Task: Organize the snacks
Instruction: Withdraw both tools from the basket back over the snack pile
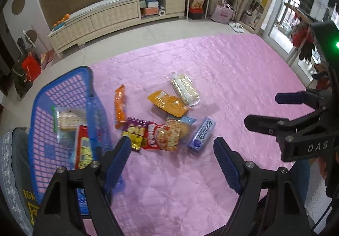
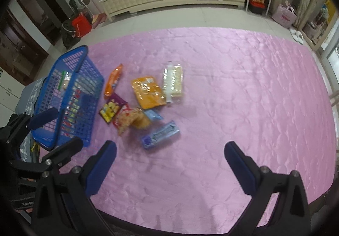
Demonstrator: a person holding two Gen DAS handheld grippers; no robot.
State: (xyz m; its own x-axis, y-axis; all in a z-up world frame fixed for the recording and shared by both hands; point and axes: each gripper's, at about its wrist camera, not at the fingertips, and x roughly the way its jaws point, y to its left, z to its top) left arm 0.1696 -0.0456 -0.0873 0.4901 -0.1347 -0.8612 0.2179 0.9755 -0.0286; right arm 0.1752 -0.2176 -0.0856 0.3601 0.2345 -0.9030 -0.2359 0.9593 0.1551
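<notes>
Just ahead of the left gripper (image 1: 171, 147), whose jaws stand wide apart and empty, lies a loose heap of snack packets on the pink quilted cover (image 1: 233, 79), with the blue basket (image 1: 63, 87) to its left already holding a few; the right gripper (image 2: 169, 151) hangs equally spread and empty over the same cover. The nearest piece, a blue-purple gum pack (image 1: 201, 133), looks light, fairly stiff and glossy, so I judge it best pinched across its narrow width; the red crisp bag (image 1: 164, 135) beside it seems soft, crushable and better taken by a sealed edge.
</notes>
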